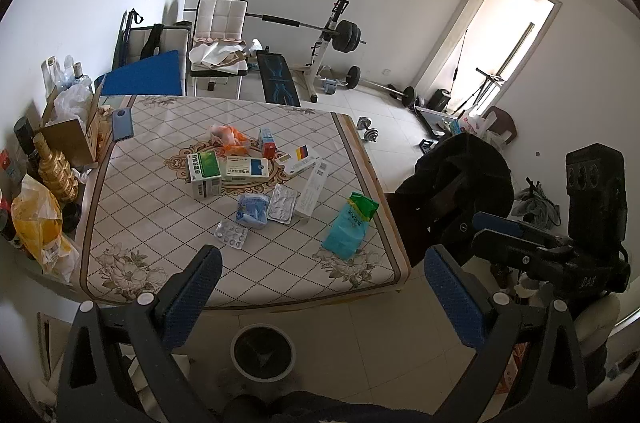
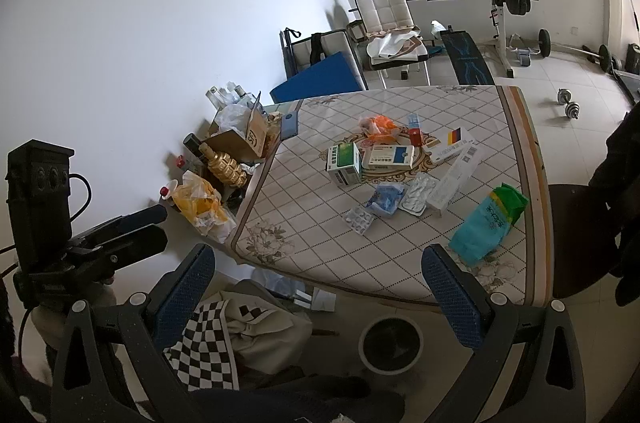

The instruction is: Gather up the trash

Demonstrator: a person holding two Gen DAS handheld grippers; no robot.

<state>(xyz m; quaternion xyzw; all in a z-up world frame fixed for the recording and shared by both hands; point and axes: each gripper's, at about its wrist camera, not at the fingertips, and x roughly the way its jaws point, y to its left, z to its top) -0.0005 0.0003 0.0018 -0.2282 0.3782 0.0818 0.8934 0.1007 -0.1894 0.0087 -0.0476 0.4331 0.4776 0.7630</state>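
Medicine boxes [image 1: 224, 171], blister packs [image 1: 231, 234], a crumpled blue wrapper [image 1: 253, 209] and a teal pouch [image 1: 349, 225] lie scattered mid-surface [image 1: 160, 223]. A round bin [image 1: 263, 353] stands on the floor at the near edge. Left gripper [image 1: 322, 273] and right gripper [image 2: 320, 273] hover before that edge, both wide apart and holding nothing.

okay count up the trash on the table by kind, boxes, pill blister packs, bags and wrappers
Boxes: 5 (green box, blue-white box, red-blue carton, flag box, long white box)
Blister packs: 2
Bags and wrappers: 3 (teal bag, blue wrapper, orange wrapper)
Total: 10
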